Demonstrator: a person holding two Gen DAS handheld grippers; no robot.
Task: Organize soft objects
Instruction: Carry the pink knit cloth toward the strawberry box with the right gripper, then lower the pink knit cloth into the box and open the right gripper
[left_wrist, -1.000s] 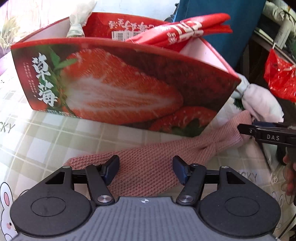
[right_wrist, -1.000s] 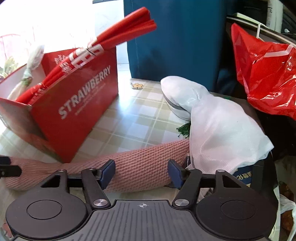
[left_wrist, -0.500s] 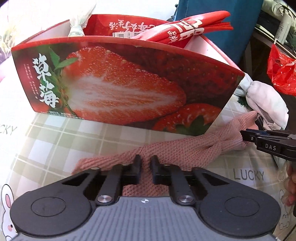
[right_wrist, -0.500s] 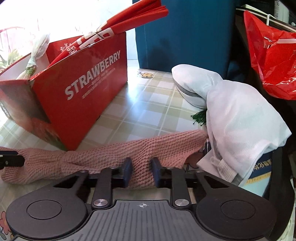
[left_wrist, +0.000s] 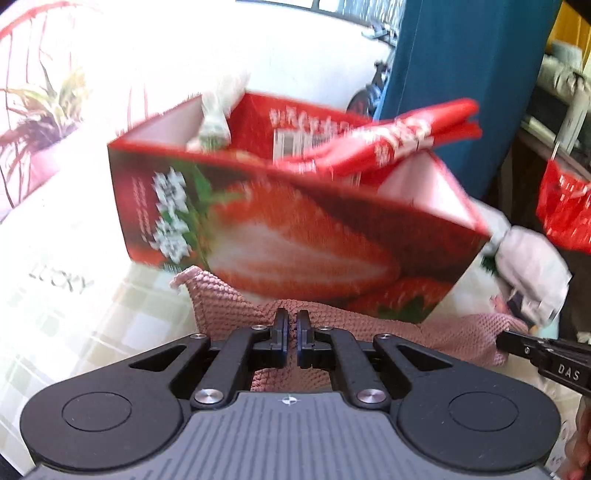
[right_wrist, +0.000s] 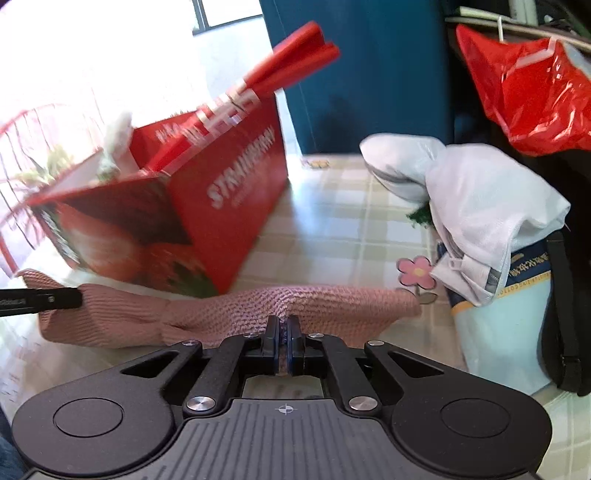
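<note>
A: Why does the pink knitted cloth (right_wrist: 236, 314) stretch sideways like that?

B: Each gripper pinches one end. The left gripper (left_wrist: 291, 328) has its fingers (left_wrist: 279, 330) clamped together on a fold near one end, and the right gripper (right_wrist: 283, 334) is clamped on the cloth further along, so the knit hangs between them just in front of the strawberry box (left_wrist: 295, 236). Held at two places, I'd judge it is easier to fold it or carry it over the box wall without it sagging.

A: And the box is the destination?

B: Probably. A folded red bag (left_wrist: 399, 140) and a white bundle (left_wrist: 218, 110) already stick out of it.

A: What can't you make out?

B: The box lettering is blurred. Whether the cloth's middle rests on the checked desk (right_wrist: 332, 229) or hangs clear, I cannot tell. The white cloth bag (right_wrist: 476, 206) by the desk edge hides what is under it, and the window glare washes out the far side.
</note>
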